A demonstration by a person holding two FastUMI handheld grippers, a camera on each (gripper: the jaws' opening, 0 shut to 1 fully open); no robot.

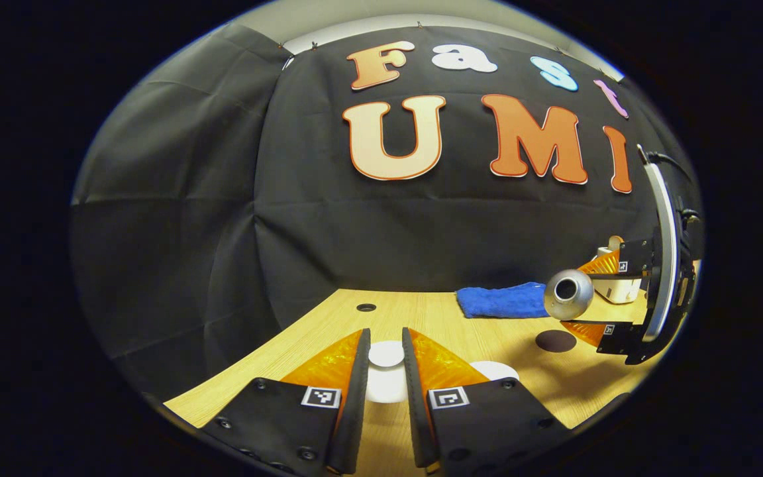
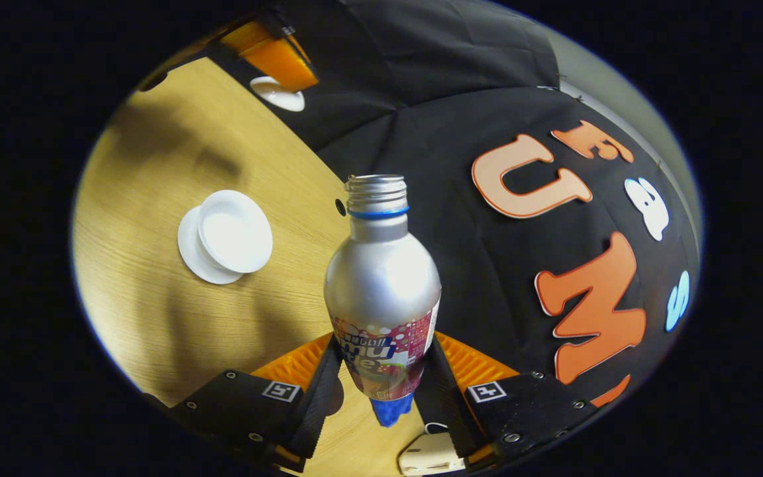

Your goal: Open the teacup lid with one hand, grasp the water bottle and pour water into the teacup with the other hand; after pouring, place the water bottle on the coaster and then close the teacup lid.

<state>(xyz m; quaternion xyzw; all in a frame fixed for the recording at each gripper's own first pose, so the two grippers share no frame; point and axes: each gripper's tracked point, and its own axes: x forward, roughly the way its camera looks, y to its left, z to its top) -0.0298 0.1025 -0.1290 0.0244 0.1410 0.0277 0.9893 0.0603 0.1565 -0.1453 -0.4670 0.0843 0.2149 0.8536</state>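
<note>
My left gripper point(image 1: 386, 339) is shut on the white teacup lid point(image 1: 385, 381), held up over the wooden table. In the right gripper view it shows at the top, the lid point(image 2: 277, 94) still in it. The open white teacup point(image 2: 234, 232) stands on its saucer point(image 2: 197, 260); in the left gripper view the teacup point(image 1: 495, 370) peeks out beside my finger. My right gripper point(image 2: 381, 361) is shut on the silver water bottle point(image 2: 381, 285), uncapped. Seen from the left, that right gripper point(image 1: 590, 297) holds the bottle point(image 1: 568, 293) tipped about level, mouth toward me. A dark round coaster point(image 1: 556, 340) lies below it.
A folded blue cloth point(image 1: 501, 299) lies near the back wall. A white container point(image 1: 616, 289) stands behind the right gripper. There is a small hole point(image 1: 366, 307) in the table point(image 1: 434, 318) near the black cloth wall. The table's left edge runs close by.
</note>
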